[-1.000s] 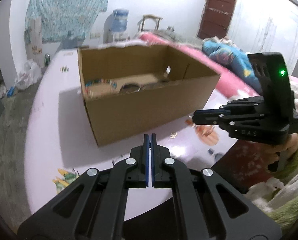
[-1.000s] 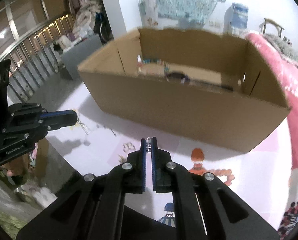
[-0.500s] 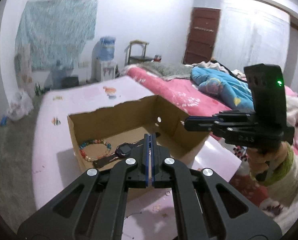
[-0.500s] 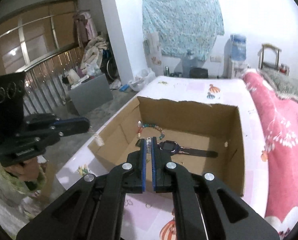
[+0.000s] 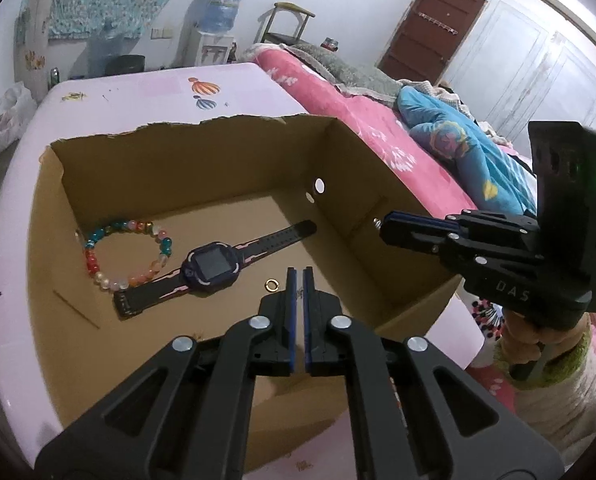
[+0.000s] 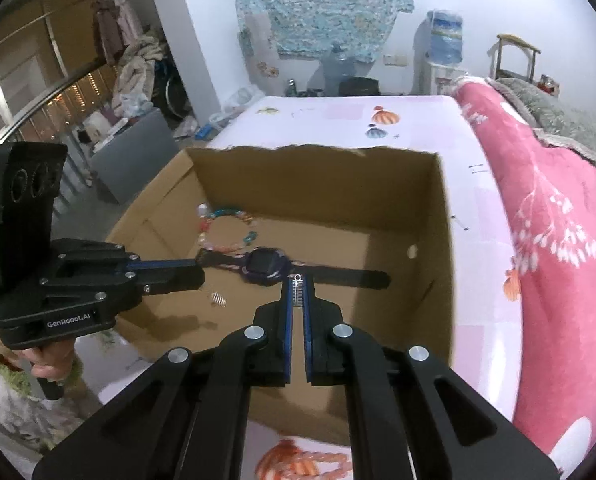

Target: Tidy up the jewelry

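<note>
An open cardboard box (image 5: pixel 378 184) (image 6: pixel 444 240) stands on a pale pink table. In it lie a multicoloured bead bracelet (image 5: pixel 125 252) (image 6: pixel 225 232), a dark purple smartwatch (image 5: pixel 213 266) (image 6: pixel 265 266) and a small gold ring (image 5: pixel 272 285). A small silver earring (image 6: pixel 218 299) appears in mid-air or on the box floor below my left gripper. My left gripper (image 5: pixel 297 276) (image 6: pixel 195 272) is over the box, jaws barely apart, empty. My right gripper (image 6: pixel 298 284) (image 5: pixel 384 226) is shut on a small silver ribbed earring (image 6: pixel 297 290) over the box's right side.
A bed with a pink blanket (image 6: pixel 546 216) and blue bedding (image 5: pixel 470 160) runs along the table's right side. A water dispenser (image 5: pixel 219 20) and a wooden chair (image 5: pixel 285 20) stand at the far wall. Clutter and a grey bin (image 6: pixel 137 148) are to the left.
Both grippers rose from the table in front of the box and moved over its open top. A silver earring now shows below my left gripper, whose jaws have parted slightly.
</note>
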{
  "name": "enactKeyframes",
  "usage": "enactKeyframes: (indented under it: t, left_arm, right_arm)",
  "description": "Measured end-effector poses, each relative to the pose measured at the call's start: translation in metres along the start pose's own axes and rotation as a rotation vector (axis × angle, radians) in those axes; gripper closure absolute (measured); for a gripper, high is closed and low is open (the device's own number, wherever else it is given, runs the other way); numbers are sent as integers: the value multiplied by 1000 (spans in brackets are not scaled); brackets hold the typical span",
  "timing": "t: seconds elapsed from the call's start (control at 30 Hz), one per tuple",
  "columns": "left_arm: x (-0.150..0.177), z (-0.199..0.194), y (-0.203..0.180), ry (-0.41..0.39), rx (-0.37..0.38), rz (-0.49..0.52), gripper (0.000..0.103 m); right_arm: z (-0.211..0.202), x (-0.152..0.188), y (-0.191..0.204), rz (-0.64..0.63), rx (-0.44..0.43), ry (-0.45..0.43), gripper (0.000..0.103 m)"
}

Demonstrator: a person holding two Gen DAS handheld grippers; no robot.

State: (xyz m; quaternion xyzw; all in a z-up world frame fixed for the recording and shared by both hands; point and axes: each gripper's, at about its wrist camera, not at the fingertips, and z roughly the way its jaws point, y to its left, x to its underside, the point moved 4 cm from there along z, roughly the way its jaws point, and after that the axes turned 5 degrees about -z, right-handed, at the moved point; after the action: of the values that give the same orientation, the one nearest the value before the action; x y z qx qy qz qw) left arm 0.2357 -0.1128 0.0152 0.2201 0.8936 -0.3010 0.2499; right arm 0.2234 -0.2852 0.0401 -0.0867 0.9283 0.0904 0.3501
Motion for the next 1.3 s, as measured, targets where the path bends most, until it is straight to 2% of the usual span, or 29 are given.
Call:
enactKeyframes:
  t: [0.07, 0.23, 0.37, 0.47, 0.53, 0.8, 0.93, 1.0, 1.03, 1.13, 1.23, 1.3]
  left_arm:
    - [-1, 0, 1, -2, 8, -15, 86]
    - [-2, -5, 3, -22, -2, -21, 76]
    - [-3, -16, 6, -47, -21, -34, 66]
    - [-2, -28, 6, -71, -39, -36, 57]
    - [-1, -38, 4, -90, -57, -28, 50]
    - [29, -103, -13, -196, -131, 65, 20]
    - [52, -126, -17, -214, -162, 98, 15]
    - [69, -131, -13, -202, -191, 103, 13]
    - [78, -130, -9, -187, -215, 102, 13]
    - [101, -118, 5, -130, -273, 89, 12]
    - [125, -91, 24, -36, -344, 46, 12]
    - [138, -74, 36, 13, -375, 15, 12]
  right_arm:
    - [-3, -1, -6, 24, 3, -9, 97]
    - [-9, -2, -16, 56, 10, -31, 96]
    - [-18, -1, -22, 84, 17, -57, 84]
    - [-30, 1, -23, 99, 20, -86, 82]
    - [-42, 3, -21, 101, 31, -114, 76]
    - [-90, 24, 0, 72, 39, -219, 40]
    - [-106, 44, 23, 35, -8, -236, 24]
    - [-107, 57, 37, 8, -21, -225, 12]
    - [-106, 64, 44, -6, -21, -212, 11]
    - [-89, 89, 63, -43, -16, -124, 9]
    - [-57, 119, 79, -43, -50, 15, 9]
    - [-41, 132, 86, -41, -49, 67, 9]
